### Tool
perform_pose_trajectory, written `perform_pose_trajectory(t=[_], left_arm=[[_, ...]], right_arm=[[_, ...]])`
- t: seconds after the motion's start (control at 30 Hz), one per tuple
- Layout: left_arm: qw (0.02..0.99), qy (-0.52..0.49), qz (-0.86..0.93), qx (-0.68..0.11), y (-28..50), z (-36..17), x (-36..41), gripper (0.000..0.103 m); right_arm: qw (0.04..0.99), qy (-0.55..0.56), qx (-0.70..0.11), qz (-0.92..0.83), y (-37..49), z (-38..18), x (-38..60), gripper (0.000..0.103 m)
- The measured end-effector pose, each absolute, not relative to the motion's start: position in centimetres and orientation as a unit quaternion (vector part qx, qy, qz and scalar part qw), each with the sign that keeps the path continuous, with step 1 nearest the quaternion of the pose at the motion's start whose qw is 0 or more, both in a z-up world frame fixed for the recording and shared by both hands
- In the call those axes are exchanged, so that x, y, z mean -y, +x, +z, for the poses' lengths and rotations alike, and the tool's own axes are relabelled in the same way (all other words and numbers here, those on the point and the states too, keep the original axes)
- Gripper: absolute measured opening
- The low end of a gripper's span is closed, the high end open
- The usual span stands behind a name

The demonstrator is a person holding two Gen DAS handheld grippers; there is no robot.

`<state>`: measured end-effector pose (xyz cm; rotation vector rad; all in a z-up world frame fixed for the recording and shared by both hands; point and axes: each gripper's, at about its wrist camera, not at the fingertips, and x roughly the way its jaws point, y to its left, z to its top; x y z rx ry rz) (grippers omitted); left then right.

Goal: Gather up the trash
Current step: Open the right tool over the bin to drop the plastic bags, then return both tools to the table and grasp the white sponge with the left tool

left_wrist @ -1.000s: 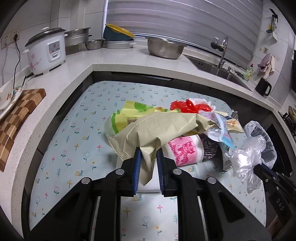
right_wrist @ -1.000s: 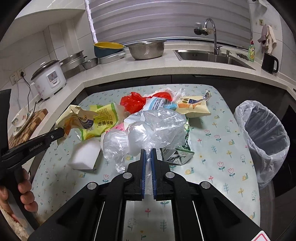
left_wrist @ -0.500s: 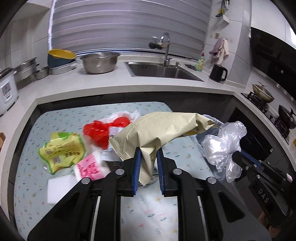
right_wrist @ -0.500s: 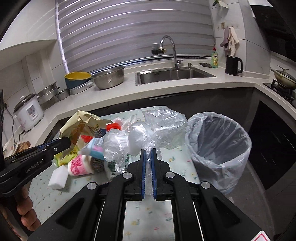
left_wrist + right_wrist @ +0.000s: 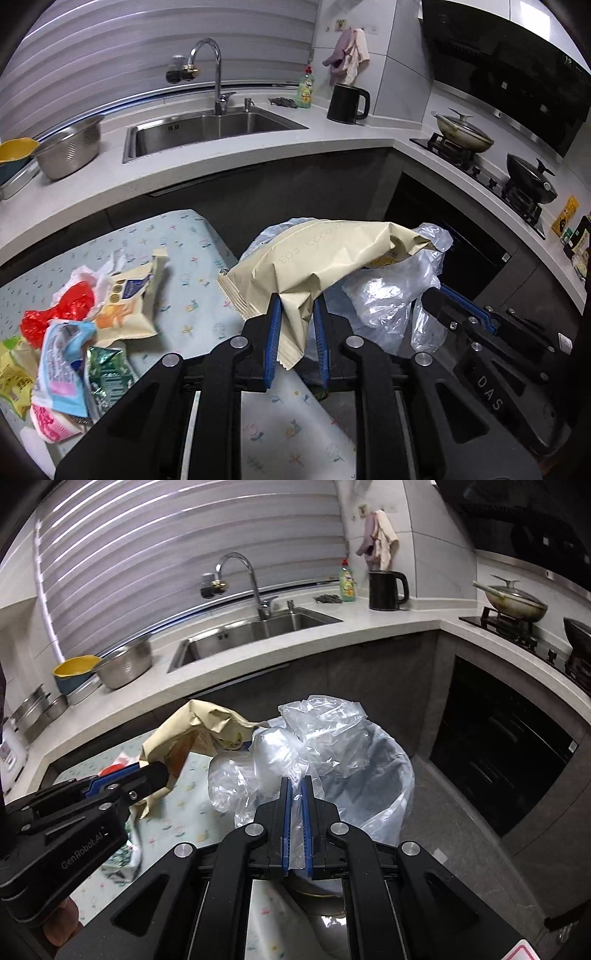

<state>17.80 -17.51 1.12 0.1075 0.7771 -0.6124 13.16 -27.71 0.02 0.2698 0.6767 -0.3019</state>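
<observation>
My left gripper [image 5: 296,306] is shut on a beige snack bag [image 5: 325,258] and holds it past the table's right edge, over the bin. The bag also shows in the right wrist view [image 5: 192,734]. My right gripper [image 5: 296,786] is shut on a crumpled clear plastic bag [image 5: 295,749], held above the lined trash bin [image 5: 388,775]. In the left wrist view the clear bag [image 5: 384,295] hangs beside the snack bag, with the right gripper [image 5: 436,299] at the right. The bin is mostly hidden behind both bags.
Several wrappers lie on the flowered table [image 5: 192,258]: a red bag [image 5: 55,310], a cream pouch [image 5: 129,299], a green packet [image 5: 107,376]. Behind are the counter, sink [image 5: 210,129], black kettle [image 5: 347,103] and stove [image 5: 480,147].
Both grippers have swung right, away from the trash pile, carrying the snack bag and the clear bag to above the bin. The bin now sits directly under the bags.
</observation>
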Motion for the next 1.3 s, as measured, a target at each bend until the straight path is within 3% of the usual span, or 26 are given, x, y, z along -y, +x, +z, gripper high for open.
perform_pose_trajectory(t=[0.33,0.6,0.67,0.97,1.23,1.3], left_arm=[[0.857,0.052,-0.309,-0.409,23.0,-3.0,21.9,0.02],[0.865,0.04,-0.293,-0.406,24.3,-3.7,22.0,0.052],[0.865,0.028,-0.291,-0.407,24.6,-3.4,21.5,0.058],[0.879,0.015,-0.285,-0.382,23.2,-0.4,18.5,0.064],[0.902,-0.008,-0.242,-0.358,20.6,3.2,12.1,0.067],[0.908,-0.016,-0.224,-0.354,19.9,3.9,9.8,0.072]], right_arm=[[0.91,0.143,-0.351,-0.171,17.9,-3.8,31.0,0.008],[0.91,0.152,-0.341,-0.18,19.3,-4.1,31.7,0.024],[0.911,0.157,-0.334,-0.183,19.1,-3.7,31.9,0.032],[0.926,0.146,-0.299,-0.178,16.7,0.2,30.0,0.049],[0.945,0.116,-0.27,-0.141,14.6,4.7,24.5,0.058],[0.949,0.114,-0.266,-0.129,14.2,5.4,23.1,0.06]])
